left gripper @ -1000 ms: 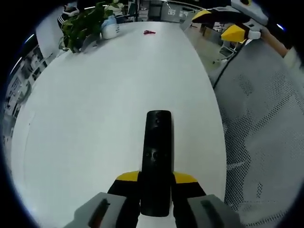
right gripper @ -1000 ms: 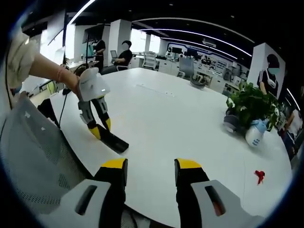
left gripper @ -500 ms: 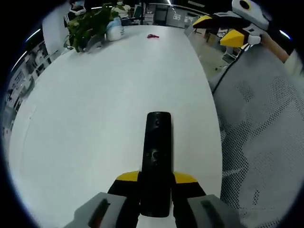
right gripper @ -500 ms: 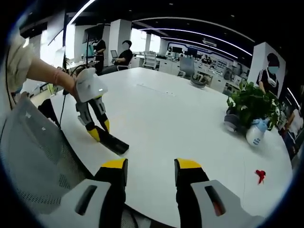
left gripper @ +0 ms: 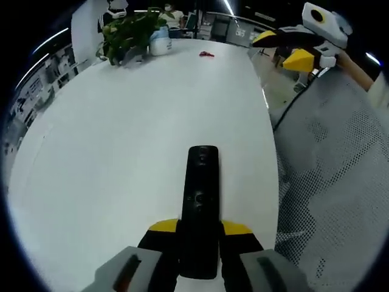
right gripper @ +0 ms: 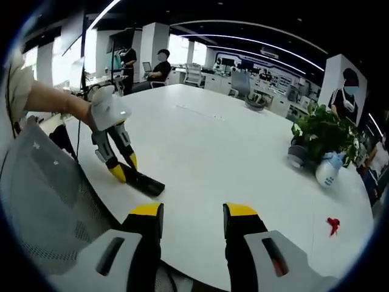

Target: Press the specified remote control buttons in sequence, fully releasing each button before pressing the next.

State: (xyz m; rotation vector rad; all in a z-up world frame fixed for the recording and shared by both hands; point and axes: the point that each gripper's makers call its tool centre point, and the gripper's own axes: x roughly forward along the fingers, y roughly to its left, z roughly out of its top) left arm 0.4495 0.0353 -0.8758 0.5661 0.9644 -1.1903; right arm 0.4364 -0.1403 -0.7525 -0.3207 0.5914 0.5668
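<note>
One remote control [left gripper: 200, 207], black, slim. Two grippers. The left gripper [left gripper: 200, 234] has its yellow-tipped jaws clamped on the remote's near end. The right gripper [right gripper: 193, 219] has its jaws spread wide with nothing between them, hovering off the near edge of the table.

The remote's long axis runs straight out along the left gripper's jaws, far end pointing across the white table [left gripper: 121, 140] toward the plant; button face up. In the right gripper view the remote [right gripper: 144, 182] rests on the table near its rim, the left gripper [right gripper: 121, 172] angled down onto its end.

Also one potted plant [right gripper: 322, 135], one white spray bottle [right gripper: 327, 169] just beside it, one small red item [right gripper: 332, 225] near the far rim. Grey mesh chair back [left gripper: 334, 182] beside the table. Open-plan office, ceiling strip lights, two people [right gripper: 159, 66] at desks in the background.
</note>
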